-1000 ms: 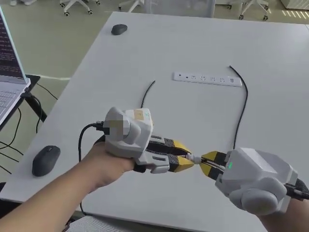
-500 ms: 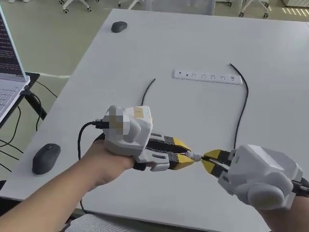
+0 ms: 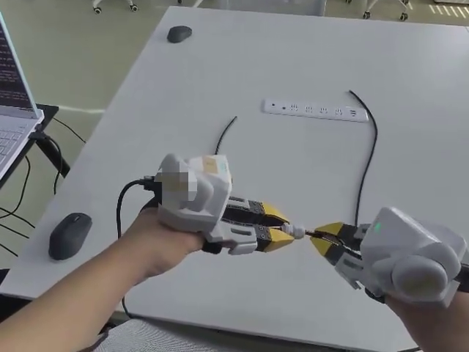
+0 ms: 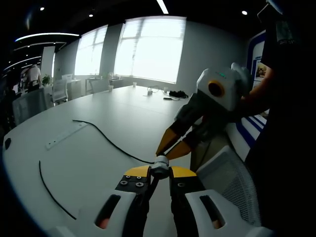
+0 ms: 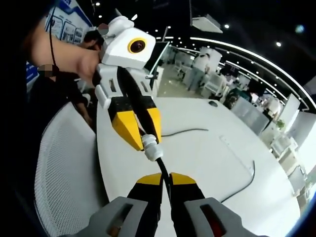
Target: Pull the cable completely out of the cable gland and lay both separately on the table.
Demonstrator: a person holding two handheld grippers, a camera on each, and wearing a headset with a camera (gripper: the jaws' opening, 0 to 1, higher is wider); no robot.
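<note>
Head view: left gripper [image 3: 284,232] and right gripper [image 3: 323,237] are tip to tip above the front edge of the white table [image 3: 220,73]. Left claw pinches the small white plastic cable gland [image 3: 295,232]. Right claw pinches the thin black cable [image 3: 372,147] just past the gland's nose. Versus 1 s ago: the gap between the tips is wider and the right gripper sits further right. A short bare run of cable now shows between gland and right tips, which nearly touched before. Cable end is still inside the gland. The rest of the cable trails across the table toward the far edge, passing the right end of the white power strip [image 3: 315,111]. A short loose black wire [image 3: 226,136] lies left of the strip. Dark grey mouse [image 3: 69,236] sits by the left edge, and a second dark mouse [image 3: 179,33] near the far-left corner.

Left gripper view: left gripper [image 4: 159,174] has its yellow tips pressed on the gland [image 4: 159,167]. Right gripper [image 4: 171,148] faces it, close but apart. Cable [image 4: 108,140] lies along the table [image 4: 123,113].

Right gripper view: right gripper [image 5: 166,180] is closed on the cable [image 5: 164,173], which runs straight into the gland [image 5: 152,146]. The gland is held in the left gripper's [image 5: 144,134] tips, above the table [image 5: 207,163].
</note>
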